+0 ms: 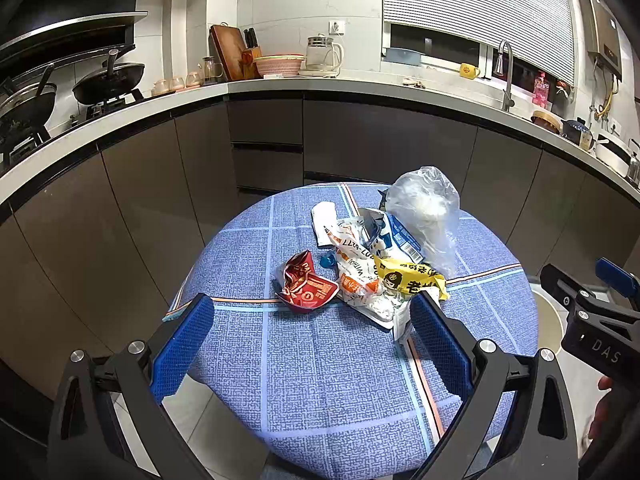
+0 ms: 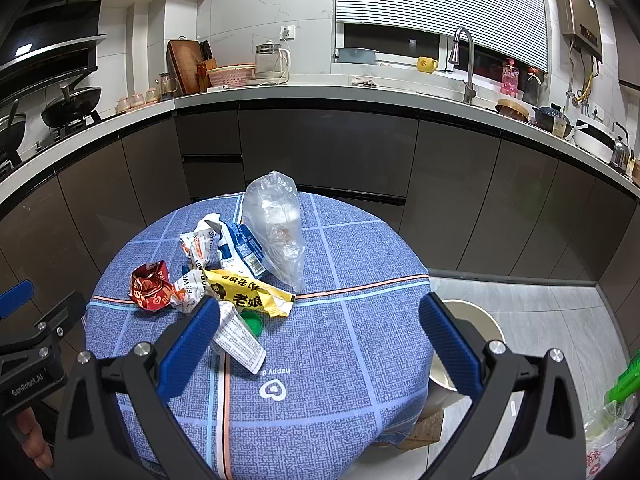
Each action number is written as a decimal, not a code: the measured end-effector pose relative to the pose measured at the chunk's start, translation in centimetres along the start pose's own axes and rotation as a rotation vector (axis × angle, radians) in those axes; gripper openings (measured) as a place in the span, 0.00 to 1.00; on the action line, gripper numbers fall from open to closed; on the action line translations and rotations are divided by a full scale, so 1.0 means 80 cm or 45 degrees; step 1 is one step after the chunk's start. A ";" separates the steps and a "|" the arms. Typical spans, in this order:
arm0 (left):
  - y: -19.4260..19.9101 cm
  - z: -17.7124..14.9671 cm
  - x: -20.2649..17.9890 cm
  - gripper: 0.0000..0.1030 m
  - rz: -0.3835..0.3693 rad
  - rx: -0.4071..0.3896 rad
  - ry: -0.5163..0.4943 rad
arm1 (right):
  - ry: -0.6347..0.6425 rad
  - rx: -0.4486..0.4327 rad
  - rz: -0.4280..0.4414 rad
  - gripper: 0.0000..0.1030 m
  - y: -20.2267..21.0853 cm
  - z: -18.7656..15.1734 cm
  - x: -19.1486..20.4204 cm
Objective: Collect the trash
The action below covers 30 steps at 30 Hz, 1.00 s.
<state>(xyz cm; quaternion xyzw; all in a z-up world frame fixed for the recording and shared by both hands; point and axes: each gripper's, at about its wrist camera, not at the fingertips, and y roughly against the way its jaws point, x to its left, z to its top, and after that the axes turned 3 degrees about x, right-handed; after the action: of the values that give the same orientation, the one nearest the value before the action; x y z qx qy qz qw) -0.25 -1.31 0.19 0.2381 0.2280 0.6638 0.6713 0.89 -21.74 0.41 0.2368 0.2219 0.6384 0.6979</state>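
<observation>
Both blue-padded grippers, left gripper and right gripper, hang spread wide and empty over the round blue-checked tablecloth. Just ahead, the crumpled yellow snack wrapper lies crosswise among the litter, clear plastic bag upright behind.

A white kitchen counter curves along the back walls above dark grey cabinets. At its left end two black pans sit on a gas stove, under a black hood. Further along stand small pink cups, a wooden cutting board leaning on the wall, a knife block, a pink basket and a glass kettle. A yellow mug rests on the sill below a slatted window blind. A steel faucet rises beside a pink bottle, and a water heater hangs on the right wall. The floor is pale grey tile.
</observation>
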 end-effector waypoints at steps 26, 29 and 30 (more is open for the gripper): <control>0.000 0.000 -0.011 0.92 -0.001 0.004 0.002 | 0.002 0.003 0.000 0.97 0.001 0.000 -0.001; -0.004 -0.001 -0.014 0.92 -0.003 0.006 0.002 | 0.003 0.007 -0.002 0.97 0.000 0.001 -0.004; -0.004 -0.001 -0.014 0.92 -0.003 0.007 0.003 | 0.003 0.009 -0.003 0.97 -0.001 0.001 -0.003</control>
<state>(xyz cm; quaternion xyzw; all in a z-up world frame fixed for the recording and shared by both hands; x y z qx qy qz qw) -0.03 -2.40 -0.08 0.2389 0.2307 0.6627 0.6712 0.98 -22.03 0.47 0.2384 0.2252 0.6371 0.6976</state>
